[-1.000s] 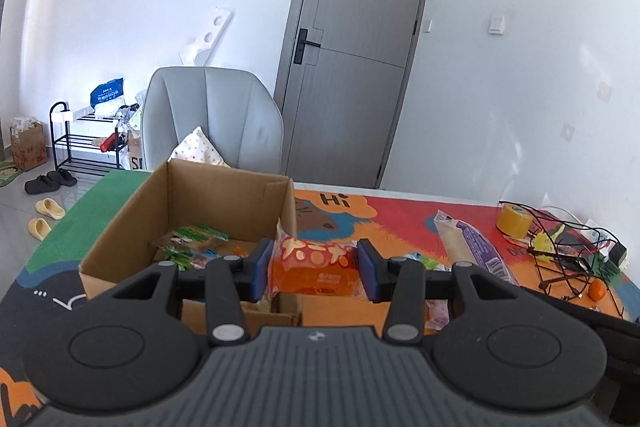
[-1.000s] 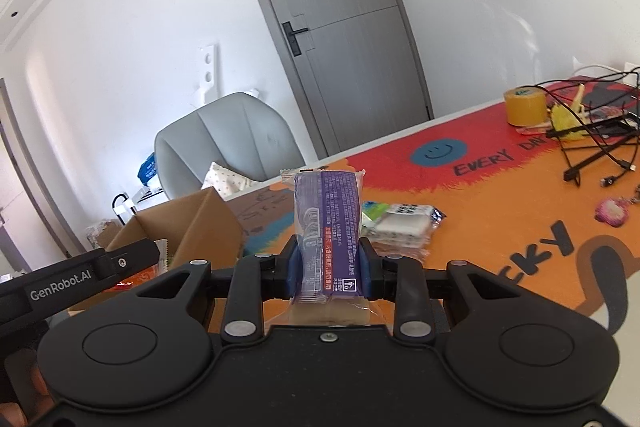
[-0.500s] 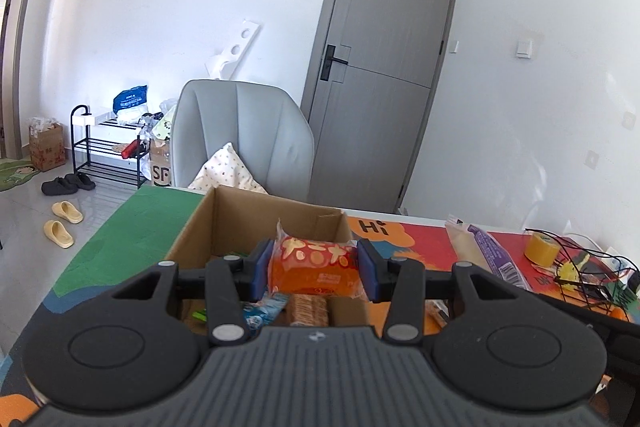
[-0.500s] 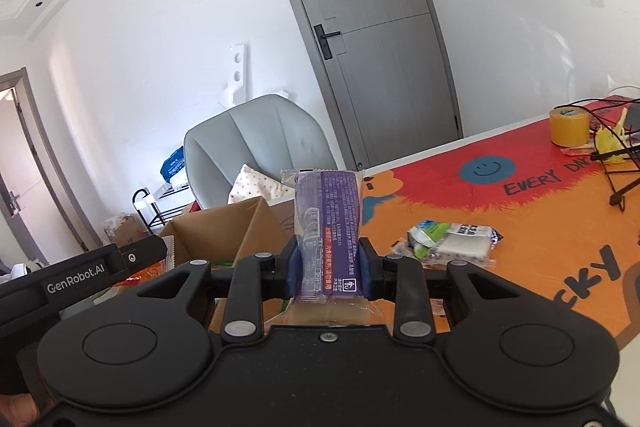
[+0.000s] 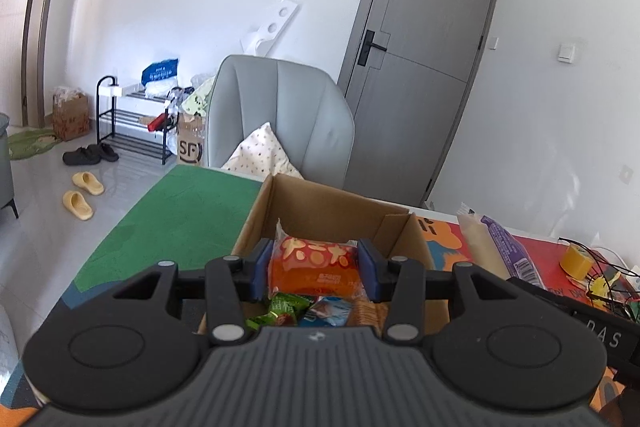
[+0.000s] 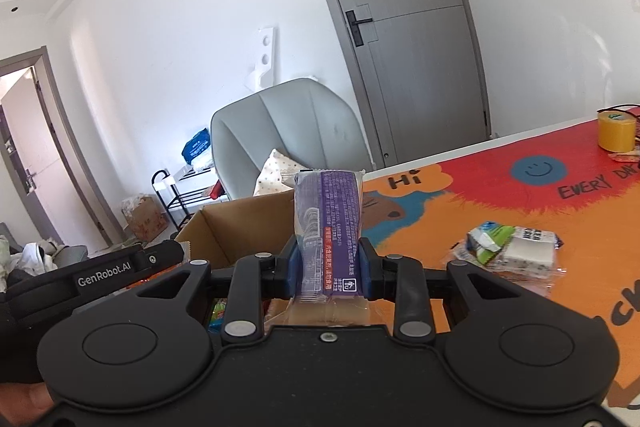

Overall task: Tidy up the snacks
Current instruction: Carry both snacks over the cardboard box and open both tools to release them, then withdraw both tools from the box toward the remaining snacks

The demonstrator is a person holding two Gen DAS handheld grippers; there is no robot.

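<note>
While both grippers carry a snack each, the scene reads so:

Left gripper (image 5: 314, 269): blue pads clamped on the two short ends of the orange pack (image 5: 314, 267), held above the open box (image 5: 320, 211).
Orange pack: long axis runs across the left wrist view, from pad to pad; its printed face is turned toward the camera, crimped edge up.
Right gripper (image 6: 328, 267): pads pressed together on the purple bar (image 6: 328, 223), gripping it near its lower end.
Purple bar: long axis stands upright in the right wrist view and points away from the gripper, its far end sticking well past the fingertips; a clear strip of wrapper hangs below the pads.
Purple bar, place: in the air, over the near right corner of the box as that view shows it; in the left wrist view it appears at the right, beyond the box's right wall.
Box: cardboard, open at the top, on the mat (image 6: 500, 211); green sweets (image 5: 280, 309), a blue packet (image 5: 328, 311) and a biscuit pack (image 5: 368, 311) lie inside.
Loose snacks (image 6: 512, 247): white-and-green packs lying on the mat, well right of the box.
Tape (image 6: 616, 129): yellow roll at the mat's far right.
Chair (image 5: 280, 119): grey, behind the box, with a cushion on it.
</note>
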